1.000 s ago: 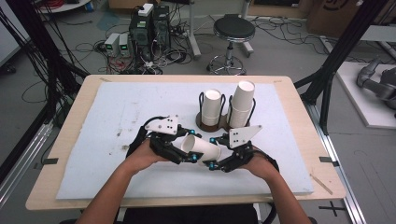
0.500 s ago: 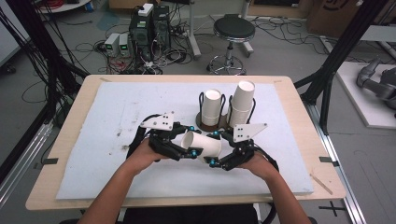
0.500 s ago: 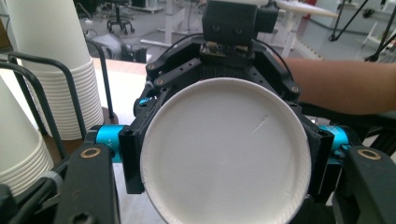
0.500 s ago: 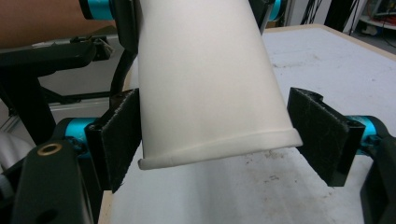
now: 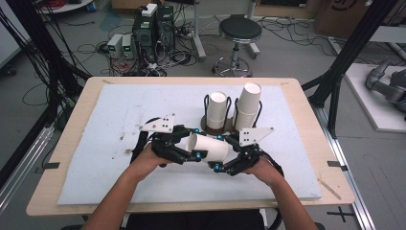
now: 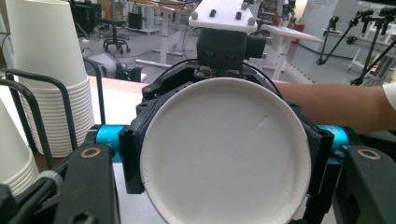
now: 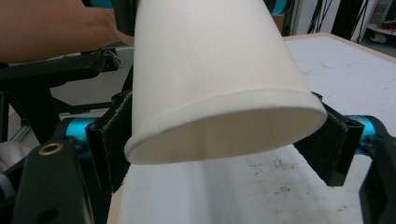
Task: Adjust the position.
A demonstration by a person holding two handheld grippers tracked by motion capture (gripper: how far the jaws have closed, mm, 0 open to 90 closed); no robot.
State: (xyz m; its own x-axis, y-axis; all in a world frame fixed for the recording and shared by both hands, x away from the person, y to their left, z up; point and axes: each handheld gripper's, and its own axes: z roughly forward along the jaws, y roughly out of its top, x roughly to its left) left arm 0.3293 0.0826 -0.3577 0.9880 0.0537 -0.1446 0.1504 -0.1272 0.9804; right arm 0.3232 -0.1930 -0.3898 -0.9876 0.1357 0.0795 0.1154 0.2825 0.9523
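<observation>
A white paper cup [image 5: 207, 148] lies on its side in the air just above the white mat [image 5: 95, 143], held between the two grippers near the middle of the bench [image 5: 306, 103], toward the person's edge. Its long axis runs roughly left to right across the bench. The left gripper view looks at its flat, closed bottom [image 6: 225, 154]; the right gripper view looks into its open, rolled rim [image 7: 224, 126]. So the mouth points toward the right gripper and the bottom toward the left. The cup is plain, unprinted and undented, with a faint seam inside.

The left gripper [image 5: 184, 146] has its black jaws pressed on the cup's narrow end, one at each side. The right gripper [image 5: 229, 155] pinches the wide end near the rim in the same way.

Just behind the cup stand two wire holders [image 5: 209, 108] with upside-down cup stacks: a shorter stack [image 5: 218, 109] and a taller stack [image 5: 248, 105], close to the grippers. The mat is open to the left and in front, with some dark specks [image 5: 119, 153]. The bench's front edge is near the person's forearms.
</observation>
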